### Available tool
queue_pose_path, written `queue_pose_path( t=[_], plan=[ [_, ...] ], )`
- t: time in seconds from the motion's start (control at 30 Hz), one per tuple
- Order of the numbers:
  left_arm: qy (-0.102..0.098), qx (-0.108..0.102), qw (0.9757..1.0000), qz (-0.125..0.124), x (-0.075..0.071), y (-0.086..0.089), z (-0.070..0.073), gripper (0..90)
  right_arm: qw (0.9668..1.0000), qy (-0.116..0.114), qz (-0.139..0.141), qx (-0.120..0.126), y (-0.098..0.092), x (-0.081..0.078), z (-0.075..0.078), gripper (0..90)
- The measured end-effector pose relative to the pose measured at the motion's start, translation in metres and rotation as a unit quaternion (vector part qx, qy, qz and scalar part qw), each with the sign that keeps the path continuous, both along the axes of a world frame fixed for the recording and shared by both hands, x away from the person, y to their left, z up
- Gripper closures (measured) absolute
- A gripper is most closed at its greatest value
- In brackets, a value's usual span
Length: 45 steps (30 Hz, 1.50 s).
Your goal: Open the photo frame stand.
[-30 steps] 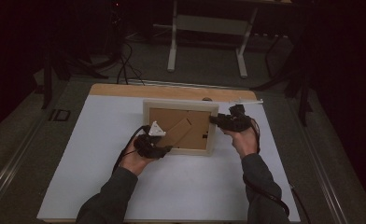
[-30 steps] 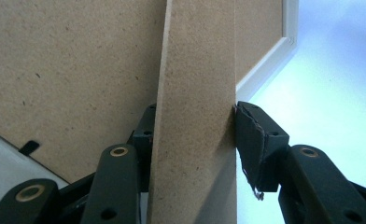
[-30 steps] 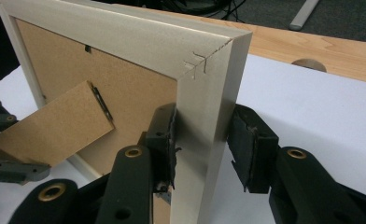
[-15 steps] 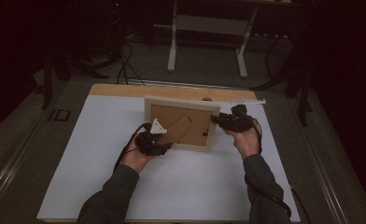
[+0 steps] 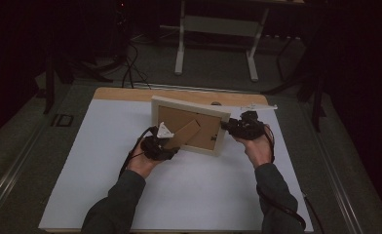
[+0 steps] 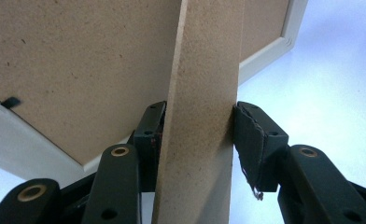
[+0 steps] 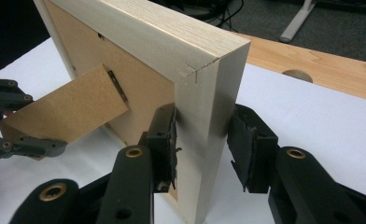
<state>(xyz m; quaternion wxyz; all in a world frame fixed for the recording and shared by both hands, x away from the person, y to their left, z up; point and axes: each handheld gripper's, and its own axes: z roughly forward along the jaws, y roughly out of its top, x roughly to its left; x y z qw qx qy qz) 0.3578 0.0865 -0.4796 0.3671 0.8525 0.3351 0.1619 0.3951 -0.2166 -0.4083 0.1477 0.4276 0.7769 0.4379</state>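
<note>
While there's no readable writing anywhere, the wooden picture frame (image 5: 189, 126) stands tilted mid-table (image 5: 106, 195), left gripper (image 5: 165, 145) clamping its fold-out stand (image 6: 202, 116), right gripper (image 7: 200, 140) pinching the frame's side edge; plenty of bare white tabletop all round.

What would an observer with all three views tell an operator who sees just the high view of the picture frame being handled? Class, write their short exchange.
Operator: Do the left tongs really grip the stand leg?
Observer: Yes. In the left gripper view, both pads press on the leg's two long edges.
Operator: And the right tongs?
Observer: They clamp the picture frame at its side rail near a corner, one pad on the back and the other on the far face.
Operator: What fastens the leg to the frame?
Observer: A small metal hinge on the backing board, seen in the right gripper view.
</note>
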Motion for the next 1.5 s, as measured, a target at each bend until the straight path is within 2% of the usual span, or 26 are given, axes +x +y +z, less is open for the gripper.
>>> queue_pose_path(
  t=[0.93, 1.07, 1.3, 1.5],
  plan=[
    [-0.011, 0.007, 0.9996, 0.025, 0.001, 0.000, 0.000, 58.8, 0.9994, -0.028, 0.014, -0.017, 0.009, -0.010, 0.001, 63.2],
    [-0.011, 0.001, 0.9993, 0.036, 0.003, 0.000, -0.001, 60.1, 0.9993, -0.030, 0.019, -0.011, 0.010, -0.011, 0.001, 66.6],
    [-0.012, 0.001, 0.9993, 0.035, 0.000, -0.001, -0.002, 62.4, 0.9994, -0.025, 0.025, -0.001, 0.009, -0.010, 0.001, 67.0],
    [-0.008, 0.009, 0.9994, 0.032, -0.007, -0.002, -0.006, 64.3, 0.9984, -0.027, 0.049, 0.000, 0.011, -0.015, 0.000, 64.3]
  ],
)
